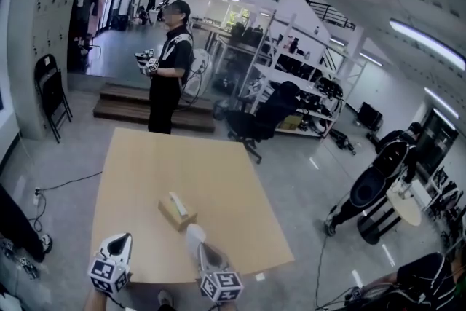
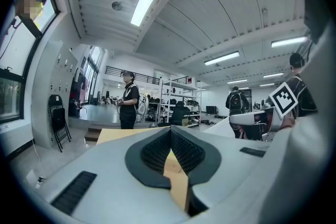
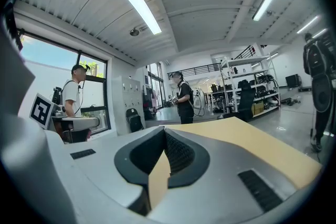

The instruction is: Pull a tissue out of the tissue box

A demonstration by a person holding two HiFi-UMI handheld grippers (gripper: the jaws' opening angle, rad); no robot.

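Tissue box [image 1: 177,213]: lay skewed on the tabletop [image 1: 218,164], nearer the person's edge than the far one, with a tuft of white tissue [image 1: 175,198] standing out of the top slot. Seemed placed within easy reach of both hands, tuft up so as to be pinched from above or from the side. Held the left gripper [image 1: 122,238] over the near edge, well apart from the box. Held the right gripper [image 1: 195,233] closer, just short of the box's near end and not touching it. Pointed both roughly level toward the far edge, side by side. Showed fingers [image 2: 152,152] of the left pressed together on nothing, and fingers [image 3: 181,152] of the right likewise clenched and empty. Judged as an approach only: would call for parting one pair before taking the tuft, perhaps with the other steadying the box.
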